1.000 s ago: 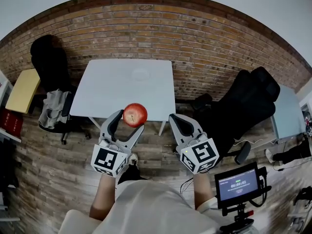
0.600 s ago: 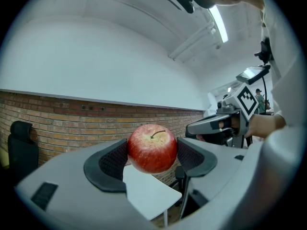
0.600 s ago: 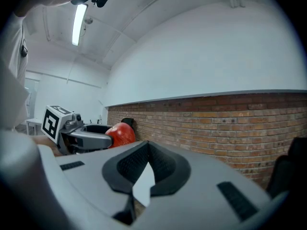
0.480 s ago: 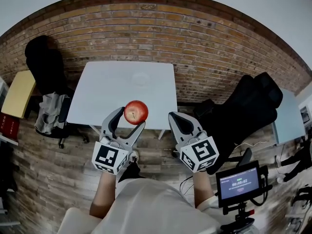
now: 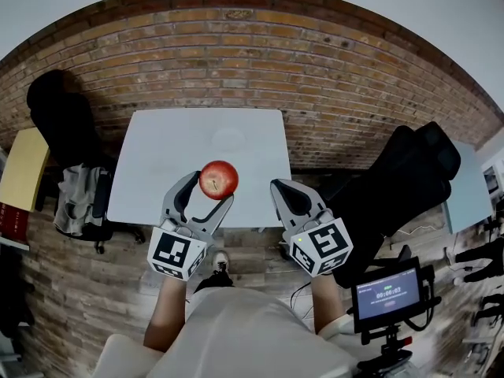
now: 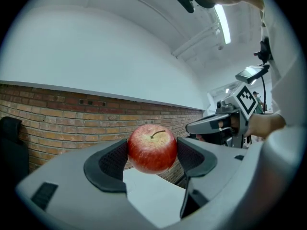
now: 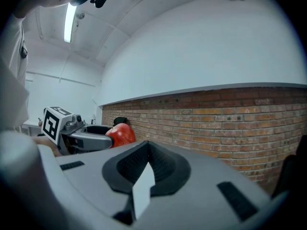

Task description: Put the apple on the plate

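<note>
A red apple [image 5: 219, 179] is held up in the air, and my left gripper [image 5: 209, 187] is shut on it, one pad on each side. In the left gripper view the apple [image 6: 152, 148] sits stem-up between the dark pads [image 6: 111, 163]. It hangs over the near edge of a white table [image 5: 157, 179]. A faint white plate [image 5: 228, 139] lies on the far middle of that table. My right gripper [image 5: 280, 192] is shut with nothing in it, just right of the apple. From the right gripper view the apple [image 7: 121, 134] shows at left.
A brick wall [image 5: 236, 61] stands behind the table. A black office chair [image 5: 405, 183] is at the right, and a chair draped with clothes [image 5: 79, 199] at the left. A small monitor on a stand [image 5: 386, 298] is at the lower right. The floor is wood planks.
The head view has shifted, so the table now sits slightly nearer under the grippers. The left gripper still holds the apple; the right stays shut beside it.
</note>
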`<state>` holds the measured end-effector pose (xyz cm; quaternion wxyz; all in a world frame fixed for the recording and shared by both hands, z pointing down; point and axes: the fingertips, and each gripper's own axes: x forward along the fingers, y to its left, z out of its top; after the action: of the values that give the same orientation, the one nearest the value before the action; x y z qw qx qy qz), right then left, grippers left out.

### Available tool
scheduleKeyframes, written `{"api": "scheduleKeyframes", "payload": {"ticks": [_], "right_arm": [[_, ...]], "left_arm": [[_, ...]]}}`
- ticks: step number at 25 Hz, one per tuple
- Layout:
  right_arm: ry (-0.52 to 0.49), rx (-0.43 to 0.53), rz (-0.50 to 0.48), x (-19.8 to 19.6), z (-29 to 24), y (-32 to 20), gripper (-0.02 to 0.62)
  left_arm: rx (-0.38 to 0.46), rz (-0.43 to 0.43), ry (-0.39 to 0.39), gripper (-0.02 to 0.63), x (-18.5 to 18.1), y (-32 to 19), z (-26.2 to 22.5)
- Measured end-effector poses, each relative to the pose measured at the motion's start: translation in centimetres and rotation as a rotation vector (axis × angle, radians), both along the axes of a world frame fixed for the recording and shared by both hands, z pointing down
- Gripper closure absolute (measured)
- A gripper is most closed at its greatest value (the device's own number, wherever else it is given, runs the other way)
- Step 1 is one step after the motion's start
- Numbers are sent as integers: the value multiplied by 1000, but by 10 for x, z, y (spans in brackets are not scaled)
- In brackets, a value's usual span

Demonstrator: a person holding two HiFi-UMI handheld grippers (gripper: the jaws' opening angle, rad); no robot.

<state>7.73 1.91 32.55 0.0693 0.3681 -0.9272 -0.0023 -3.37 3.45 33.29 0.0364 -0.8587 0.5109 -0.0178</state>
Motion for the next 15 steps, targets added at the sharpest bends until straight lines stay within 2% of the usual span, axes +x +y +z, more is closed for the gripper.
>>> {"api": "scheduleKeyframes", "payload": {"ticks": [15], "right_arm": [[-6,-46,34,-57,15,-71,594]], "left_arm": [[-40,59,-2,278,-51,-76,14]]}}
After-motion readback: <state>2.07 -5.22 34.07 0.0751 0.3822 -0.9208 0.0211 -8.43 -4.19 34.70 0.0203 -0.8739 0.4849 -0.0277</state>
